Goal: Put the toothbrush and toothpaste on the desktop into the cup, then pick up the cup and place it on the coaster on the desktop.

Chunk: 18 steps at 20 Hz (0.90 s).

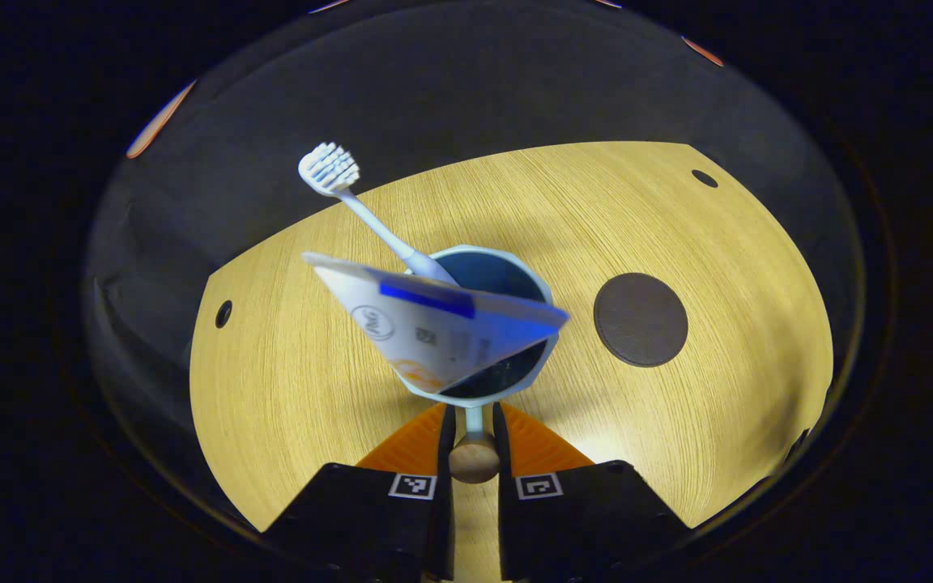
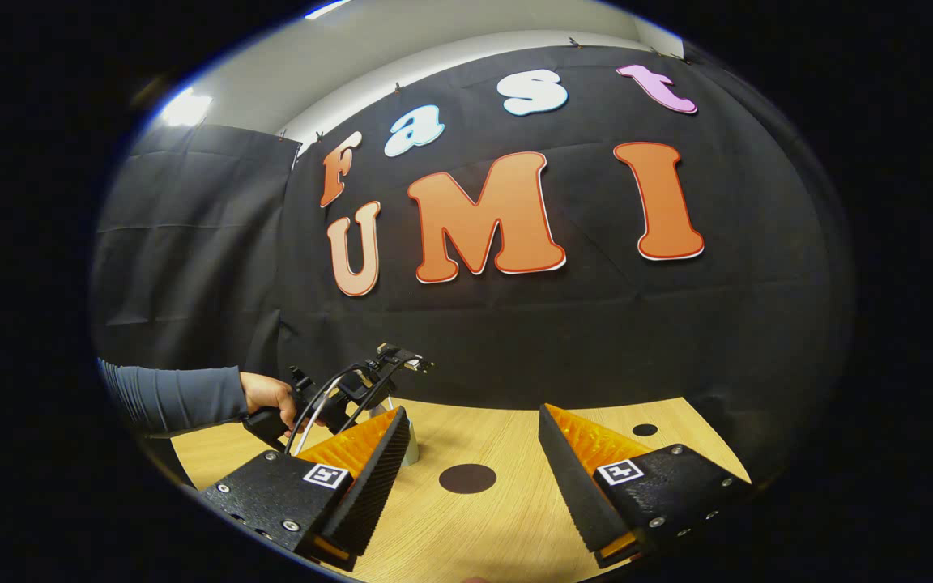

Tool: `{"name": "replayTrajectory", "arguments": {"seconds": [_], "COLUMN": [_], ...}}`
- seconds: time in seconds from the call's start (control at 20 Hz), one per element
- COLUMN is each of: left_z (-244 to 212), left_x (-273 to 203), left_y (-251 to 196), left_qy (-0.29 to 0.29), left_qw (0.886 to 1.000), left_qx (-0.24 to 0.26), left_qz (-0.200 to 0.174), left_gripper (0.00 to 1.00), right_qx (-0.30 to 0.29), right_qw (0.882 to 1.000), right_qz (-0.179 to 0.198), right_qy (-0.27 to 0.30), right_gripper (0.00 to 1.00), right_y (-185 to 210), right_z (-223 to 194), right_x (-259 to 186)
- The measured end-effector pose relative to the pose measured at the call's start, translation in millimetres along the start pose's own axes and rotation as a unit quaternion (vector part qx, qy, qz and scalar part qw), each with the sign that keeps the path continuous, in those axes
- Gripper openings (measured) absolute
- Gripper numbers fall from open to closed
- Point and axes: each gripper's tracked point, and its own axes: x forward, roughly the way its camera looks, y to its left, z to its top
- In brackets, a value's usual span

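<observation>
A pale blue cup [image 1: 543, 283] stands in the middle of the left gripper view, with a white toothbrush [image 1: 353, 198] leaning out to the upper left, bristles up. A white and blue toothpaste tube [image 1: 426, 324] lies tilted across the cup's mouth. My left gripper [image 1: 474, 429] is shut on the cup's thin handle, which ends in a wooden knob [image 1: 475, 459]. The dark round coaster [image 1: 641, 319] lies bare to the cup's right. In the right gripper view my right gripper [image 2: 473, 414] hovers open above the coaster [image 2: 467, 478], nothing between its fingers. The left gripper [image 2: 349, 387] appears farther off.
The wooden desktop [image 1: 742, 348] has small dark holes at the left [image 1: 223, 313] and far right [image 1: 705, 178]. A hand [image 2: 268, 395] on a grey sleeve holds the left gripper at the left of the right gripper view. Black cloth walls close off the back.
</observation>
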Motion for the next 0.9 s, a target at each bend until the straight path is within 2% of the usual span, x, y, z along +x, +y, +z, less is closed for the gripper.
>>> {"name": "replayTrajectory", "arguments": {"seconds": [0.45,0.65,0.9], "left_z": [5.4,8.0,10.7], "left_x": [-2.4,-0.2,3.9], "left_y": [-7.0,-7.1,-11.5], "left_qy": [-0.024,-0.043,-0.058], "left_qw": [0.999,0.998,0.997], "left_qx": [-0.041,-0.024,-0.007], "left_qz": [-0.023,-0.026,-0.052], "left_gripper": [0.19,0.19,0.19], "right_qx": [0.007,0.011,0.017], "right_qw": [1.0,1.0,0.999], "right_qz": [-0.013,-0.024,-0.032], "right_qy": [0.002,0.004,0.002], "right_gripper": [0.96,0.96,0.96], "right_y": [-6.4,-14.1,-20.3], "right_z": [-3.9,-5.7,-6.5], "right_x": [-6.2,-11.4,-16.8]}}
